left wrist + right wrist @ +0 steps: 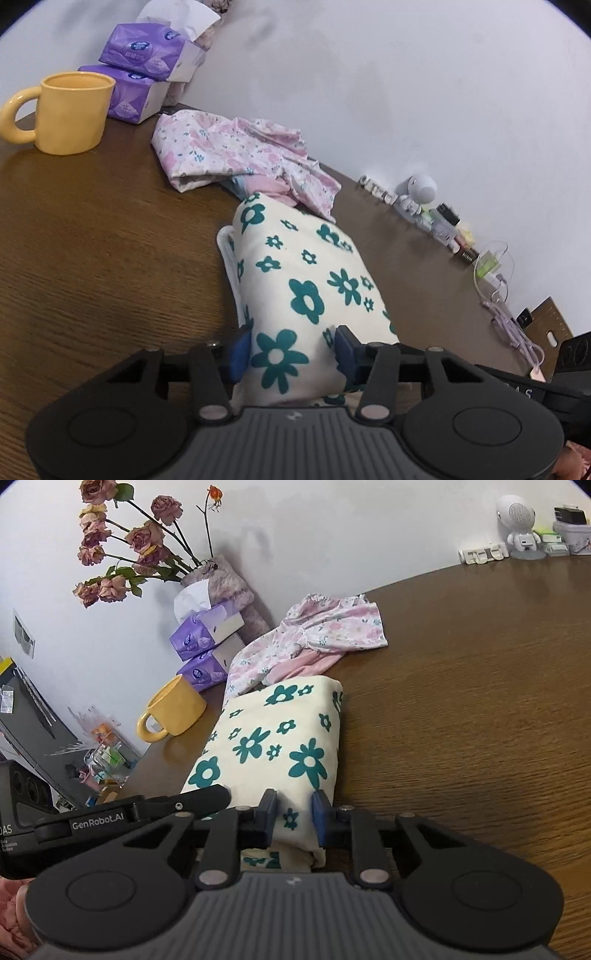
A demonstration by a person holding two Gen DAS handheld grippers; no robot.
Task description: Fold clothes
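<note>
Both grippers clamped on the near edge of the folded cream garment with teal flowers [306, 280], which lies on the bench [92, 258]: left hand-held gripper [291, 350] wider, right hand-held gripper [293, 818] narrow on a pinch. Risk: uneven pull spills the layers or drags it into the crumpled pink floral garment [236, 151] touching its far end. Count: two garments, one yellow mug [70, 110], two tissue packs [147, 62].
</note>
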